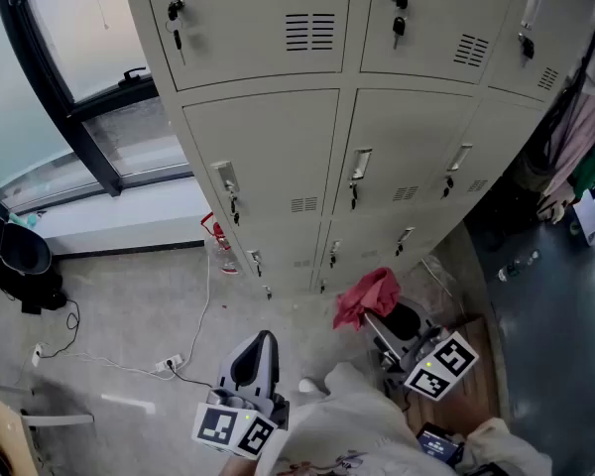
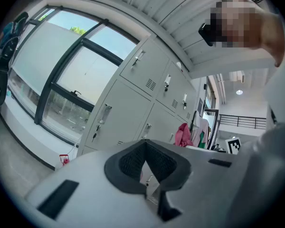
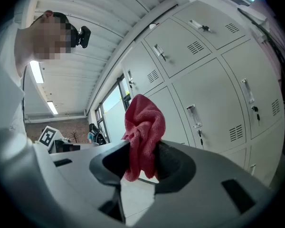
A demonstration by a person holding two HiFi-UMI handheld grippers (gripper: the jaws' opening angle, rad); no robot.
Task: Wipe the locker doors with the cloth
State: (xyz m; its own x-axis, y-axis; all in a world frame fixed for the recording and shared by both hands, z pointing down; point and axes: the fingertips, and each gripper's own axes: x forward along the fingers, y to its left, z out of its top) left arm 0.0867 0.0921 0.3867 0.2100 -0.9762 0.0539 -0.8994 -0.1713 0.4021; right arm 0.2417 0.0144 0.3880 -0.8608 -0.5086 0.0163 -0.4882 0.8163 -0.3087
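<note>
Pinching cloth (image 3: 143,127), right tool (image 3: 141,158) (lockers (image 3: 213,99) apart).

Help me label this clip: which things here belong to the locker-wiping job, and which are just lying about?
Job: red cloth, right gripper clamping it, locker doors.
Lying about: white power strip with its cable on the floor, hanging clothes.

The lockers (image 1: 268,147) at twelve o'clock are smooth, satin-painted metal with shiny metal handles (image 1: 361,163); the cloth (image 1: 369,294) at five o'clock is soft, nappy red fabric; the left gripper (image 1: 261,340) has a matt grey plastic shell and dark, finely textured pads (image 2: 128,163)
</note>
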